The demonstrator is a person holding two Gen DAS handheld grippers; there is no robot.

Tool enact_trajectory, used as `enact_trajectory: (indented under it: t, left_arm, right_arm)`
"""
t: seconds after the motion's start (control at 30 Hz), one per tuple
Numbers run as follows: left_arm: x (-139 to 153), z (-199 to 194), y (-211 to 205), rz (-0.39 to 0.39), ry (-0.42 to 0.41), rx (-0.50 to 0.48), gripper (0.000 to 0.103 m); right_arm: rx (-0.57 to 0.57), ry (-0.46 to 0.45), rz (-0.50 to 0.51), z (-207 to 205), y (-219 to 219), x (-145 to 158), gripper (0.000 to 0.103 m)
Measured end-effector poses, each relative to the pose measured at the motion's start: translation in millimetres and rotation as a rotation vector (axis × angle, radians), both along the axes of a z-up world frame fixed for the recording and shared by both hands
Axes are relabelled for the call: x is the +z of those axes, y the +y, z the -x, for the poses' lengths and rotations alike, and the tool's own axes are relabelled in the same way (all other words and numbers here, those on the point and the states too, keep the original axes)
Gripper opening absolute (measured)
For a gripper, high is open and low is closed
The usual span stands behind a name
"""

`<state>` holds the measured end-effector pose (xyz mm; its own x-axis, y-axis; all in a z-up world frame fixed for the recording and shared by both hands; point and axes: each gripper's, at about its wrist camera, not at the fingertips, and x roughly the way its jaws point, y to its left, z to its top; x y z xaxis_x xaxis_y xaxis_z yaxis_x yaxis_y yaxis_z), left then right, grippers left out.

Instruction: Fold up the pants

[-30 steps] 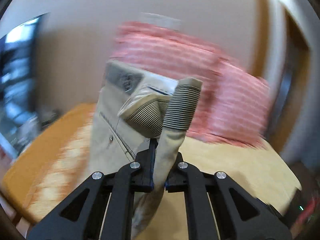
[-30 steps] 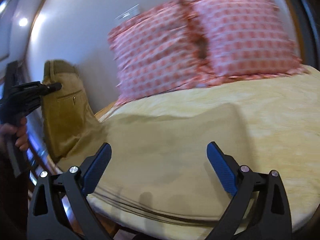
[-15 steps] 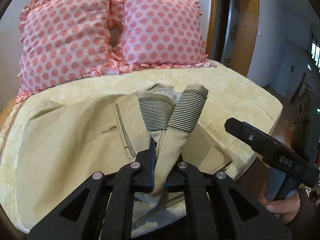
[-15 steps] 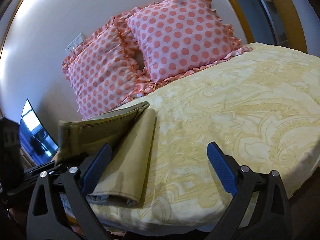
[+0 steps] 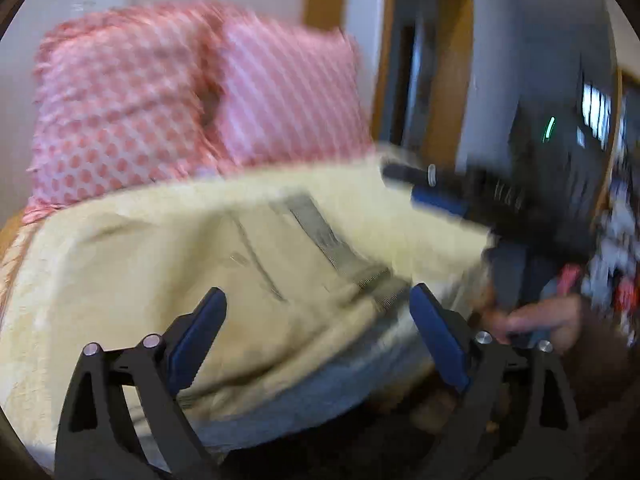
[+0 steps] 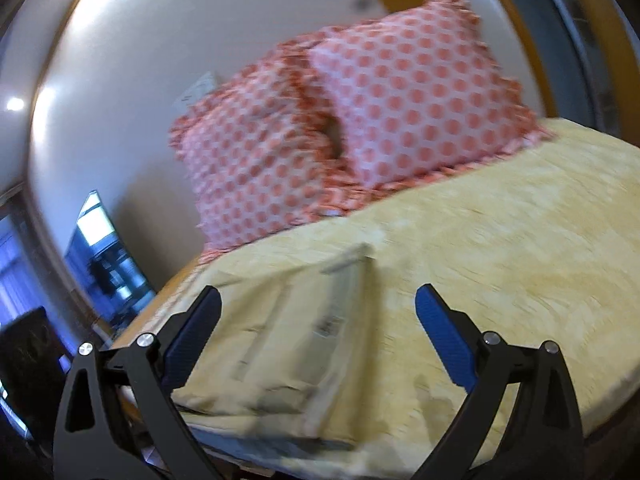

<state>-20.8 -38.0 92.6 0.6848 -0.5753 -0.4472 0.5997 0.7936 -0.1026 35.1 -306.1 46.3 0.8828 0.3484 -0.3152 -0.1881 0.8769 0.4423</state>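
The beige pants [image 5: 248, 280] lie folded flat on the yellow bedspread [image 5: 72, 288] near the bed's front edge, striped waistband lining facing right. They also show in the right wrist view [image 6: 288, 340]. My left gripper [image 5: 316, 328] is open and empty just above the pants' near edge. My right gripper [image 6: 316, 332] is open and empty over the pants; it also shows in the left wrist view [image 5: 440, 196] at the right, held in a hand. Both views are motion-blurred.
Two pink polka-dot pillows [image 6: 360, 120] lean on the wall at the head of the bed. A doorway with wooden frame [image 5: 436, 80] is to the right. A dark screen [image 6: 104, 256] stands left of the bed.
My left gripper has opened and let go of the pants' waistband, which now lies flat on the bed. Both grippers have shifted; the right one has come closer over the pants.
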Motion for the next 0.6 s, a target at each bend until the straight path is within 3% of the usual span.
enact_trajectory:
  t: [0.1, 0.17, 0.23, 0.3, 0.37, 0.4, 0.57, 0.6]
  left_arm:
    - [11.6, -21.1, 39.7, -0.011, -0.03, 0.191, 0.094]
    - [5.9, -44.3, 57.8, -0.032, 0.022, 0.278, 0.094]
    - [-6.3, -69.9, 71.9, -0.038, 0.104, 0.324, 0.094]
    - [-22.7, -89.5, 81.2, -0.045, 0.188, 0.361, 0.093]
    - [-38.9, -100.0, 88.5, -0.033, 0.285, 0.362, 0.093]
    - [-49.1, -102.2, 91.1, -0.018, 0.339, 0.352, 0.092]
    - [-52.6, -95.1, 91.8, -0.039, 0.341, 0.319, 0.091]
    - [-46.9, -96.1, 97.8, -0.013, 0.359, 0.304, 0.091]
  right_arm:
    - [0.169, 0.037, 0.005, -22.1, 28.6, 1.0, 0.101]
    - [0.268, 0.096, 0.054, -43.3, 55.5, -5.8, 0.101]
    - [0.291, 0.133, 0.084, -55.4, 68.0, -12.3, 0.101]
    - [0.283, 0.224, 0.092, -70.1, 73.6, -24.2, 0.101]
    - [0.276, 0.327, 0.092, -76.6, 72.1, -41.4, 0.101]
    - [0.282, 0.312, 0.096, -71.6, 71.2, -45.0, 0.101]
    - [0.265, 0.301, 0.21, -44.2, 74.7, -50.4, 0.101]
    - [0.269, 0.308, 0.22, -43.1, 74.4, -47.9, 0.1]
